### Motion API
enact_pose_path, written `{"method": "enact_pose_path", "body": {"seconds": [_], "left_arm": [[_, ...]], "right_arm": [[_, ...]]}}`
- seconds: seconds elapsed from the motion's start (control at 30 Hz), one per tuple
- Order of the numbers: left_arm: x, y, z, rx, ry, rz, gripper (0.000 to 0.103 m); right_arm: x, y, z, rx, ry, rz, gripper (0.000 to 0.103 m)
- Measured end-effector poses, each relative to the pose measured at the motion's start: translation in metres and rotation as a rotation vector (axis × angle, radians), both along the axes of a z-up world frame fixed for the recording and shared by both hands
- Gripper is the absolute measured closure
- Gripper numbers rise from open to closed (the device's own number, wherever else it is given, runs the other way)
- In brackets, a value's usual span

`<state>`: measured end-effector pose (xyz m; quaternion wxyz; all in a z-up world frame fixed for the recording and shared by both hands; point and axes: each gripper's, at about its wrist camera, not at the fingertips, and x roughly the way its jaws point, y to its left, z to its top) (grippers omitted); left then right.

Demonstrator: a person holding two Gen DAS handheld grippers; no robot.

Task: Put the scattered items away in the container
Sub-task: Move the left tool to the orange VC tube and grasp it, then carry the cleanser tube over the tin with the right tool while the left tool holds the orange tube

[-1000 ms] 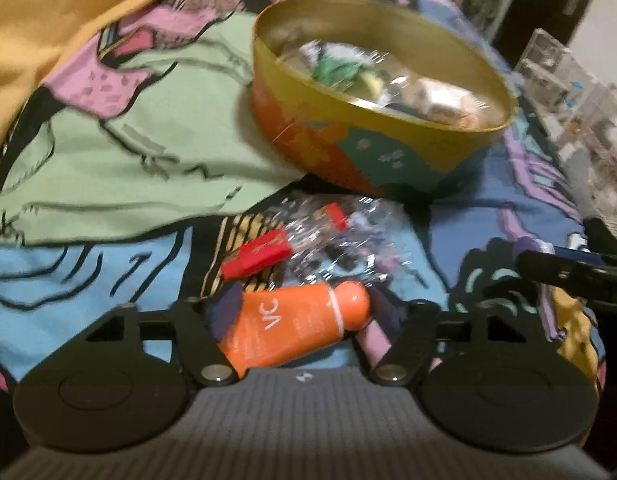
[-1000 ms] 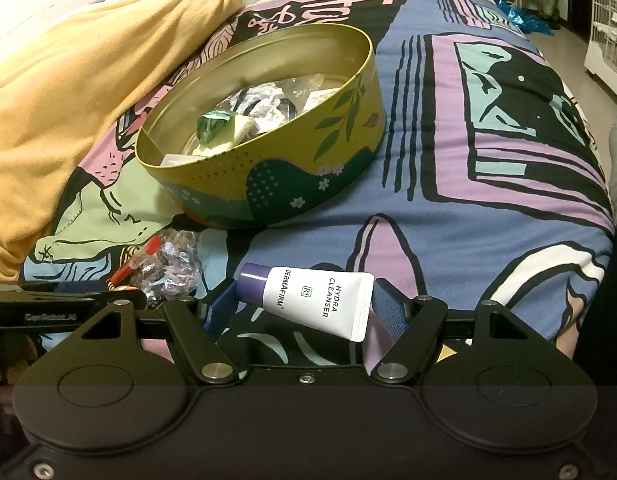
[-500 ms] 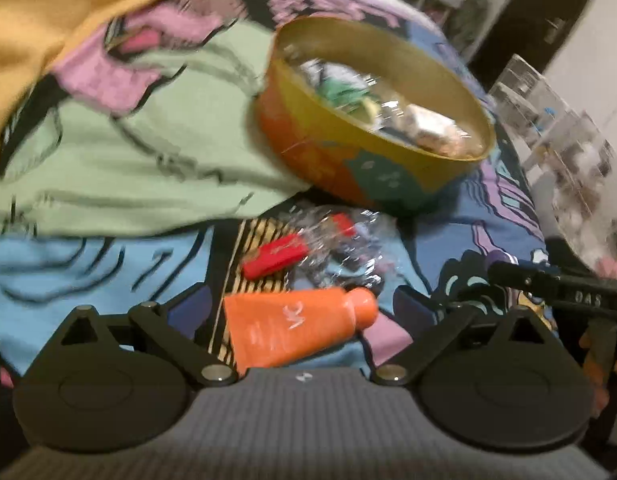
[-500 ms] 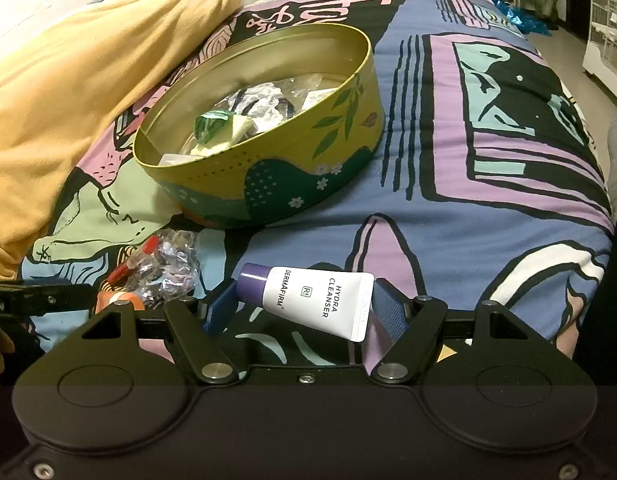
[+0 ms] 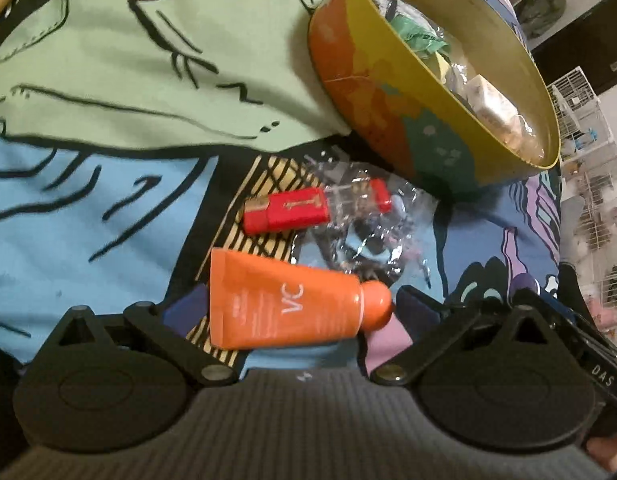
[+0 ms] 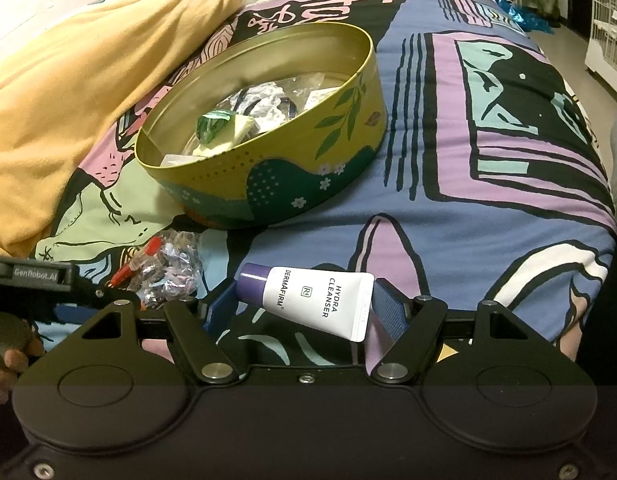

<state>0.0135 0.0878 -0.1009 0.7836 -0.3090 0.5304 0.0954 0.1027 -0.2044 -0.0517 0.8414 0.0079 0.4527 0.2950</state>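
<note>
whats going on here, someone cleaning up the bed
A person with a gripper in each hand is tidying toiletries off the bedspread into the round tin, which already holds a few things. The left gripper is opening, with the orange tube lying loose between its fingers. The right gripper is closed on the white cleanser tube. A red lipstick and a crinkly clear bag still lie beside the tin.

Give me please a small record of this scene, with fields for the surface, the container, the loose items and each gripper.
surface: bed with patterned cover
container: round tin, open, already holding small items
loose items: orange VC tube, red lipstick, clear wrapper
left gripper: jaws opening, orange tube between them, pads apart from it
right gripper: closed on white Hydra Cleanser tube
</note>
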Motion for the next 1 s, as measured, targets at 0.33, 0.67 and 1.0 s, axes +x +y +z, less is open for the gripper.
{"method": "enact_pose_path", "body": {"seconds": [0.33, 0.67, 1.0], "left_arm": [[-0.009, -0.034, 0.001, 0.211, -0.034, -0.110, 0.010], [-0.032, -0.023, 0.033, 0.232, -0.241, -0.159, 0.010], [-0.043, 0.017, 0.024, 0.260, -0.283, -0.069, 0.010]], "right_arm": [[0.001, 0.003, -0.002, -0.010, 0.004, 0.003, 0.031], [-0.003, 0.004, -0.006, -0.017, -0.002, 0.015, 0.031], [-0.007, 0.007, -0.010, -0.057, -0.018, 0.014, 0.031]]}}
